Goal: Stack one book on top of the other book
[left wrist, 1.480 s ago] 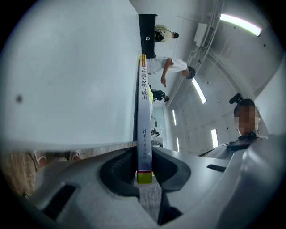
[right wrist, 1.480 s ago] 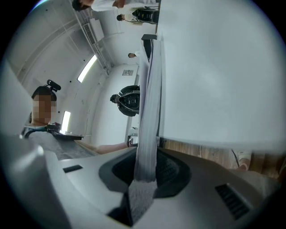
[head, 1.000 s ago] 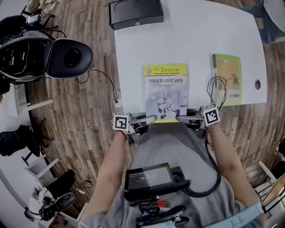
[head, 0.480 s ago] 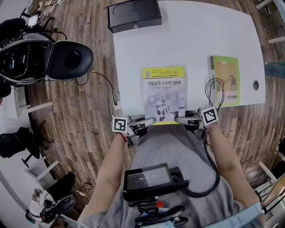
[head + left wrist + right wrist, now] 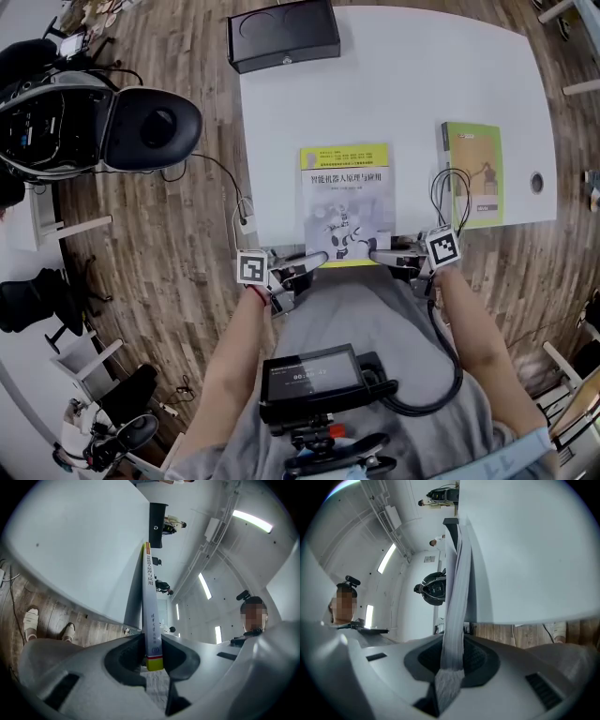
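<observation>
Risk first: the yellow book [image 5: 345, 202] is being pinched only at its near edge, one corner per tool, so most of it is reaching out beyond the tips. If it comes up like this, the far end is likely going to sag and lever out of the pads. On the right the grip is sitting on the open page side, so the pages may be fanning or sliding apart instead of moving as one block. Both hands are also having to travel together. If one is leading, the book will probably be twisting and slipping. A black cable [image 5: 450, 192] is looping just beyond the right tool, over the green book's near-left part, and it could be snagging or nudging that book during the carry.

Left tongs [image 5: 314, 258]: jaws standing narrow, pads pressing on the book's spine at the near-left corner, with the yellow band showing between them in the left gripper view.

Right tongs [image 5: 380, 255]: jaws standing narrow too, clamping the page edge at the near-right corner, with the grey page block running right down between the pads.

The yellow book is stretching straight ahead between both tools, over the white bench [image 5: 412, 75]. The green book [image 5: 472, 173] is lying flat on the bench, ahead of and to the right of the right tongs, near them and apart from the yellow one. Nothing is being stacked yet.
</observation>
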Tool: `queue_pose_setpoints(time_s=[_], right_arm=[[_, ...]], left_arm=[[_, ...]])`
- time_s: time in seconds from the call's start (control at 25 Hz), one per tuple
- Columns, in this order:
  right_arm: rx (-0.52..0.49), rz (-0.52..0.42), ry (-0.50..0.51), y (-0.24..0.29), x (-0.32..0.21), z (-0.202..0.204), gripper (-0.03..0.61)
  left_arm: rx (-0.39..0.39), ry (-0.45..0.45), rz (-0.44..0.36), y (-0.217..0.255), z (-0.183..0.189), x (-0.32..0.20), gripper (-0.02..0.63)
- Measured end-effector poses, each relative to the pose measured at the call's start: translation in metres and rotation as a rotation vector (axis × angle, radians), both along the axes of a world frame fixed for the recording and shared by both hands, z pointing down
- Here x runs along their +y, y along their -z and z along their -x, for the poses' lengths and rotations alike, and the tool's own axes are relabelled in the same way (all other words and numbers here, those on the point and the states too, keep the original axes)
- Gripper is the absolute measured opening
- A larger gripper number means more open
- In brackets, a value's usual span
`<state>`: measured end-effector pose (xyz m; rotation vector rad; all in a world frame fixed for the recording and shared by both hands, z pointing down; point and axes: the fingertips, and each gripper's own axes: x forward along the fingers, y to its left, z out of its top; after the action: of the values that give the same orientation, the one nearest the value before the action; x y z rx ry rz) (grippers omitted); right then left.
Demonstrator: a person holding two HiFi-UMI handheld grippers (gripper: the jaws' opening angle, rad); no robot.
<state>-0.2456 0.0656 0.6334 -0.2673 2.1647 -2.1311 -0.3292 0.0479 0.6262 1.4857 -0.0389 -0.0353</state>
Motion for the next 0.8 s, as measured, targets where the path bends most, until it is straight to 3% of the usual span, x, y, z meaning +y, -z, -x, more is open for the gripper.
queue_pose_setpoints(time_s=[0.44,0.8], right_arm=[[0.045,-0.066,0.017,0.019,-0.003,-0.007,0.081],[0.042,-0.128,0.032,0.039,-0.014,-0.018,0.081]], left_arm=[[-0.02,0.022,-0.058,0.013,-0.004,0.0,0.08],[0.018,0.062,-0.055,0.033,-0.016,-0.006,0.084]])
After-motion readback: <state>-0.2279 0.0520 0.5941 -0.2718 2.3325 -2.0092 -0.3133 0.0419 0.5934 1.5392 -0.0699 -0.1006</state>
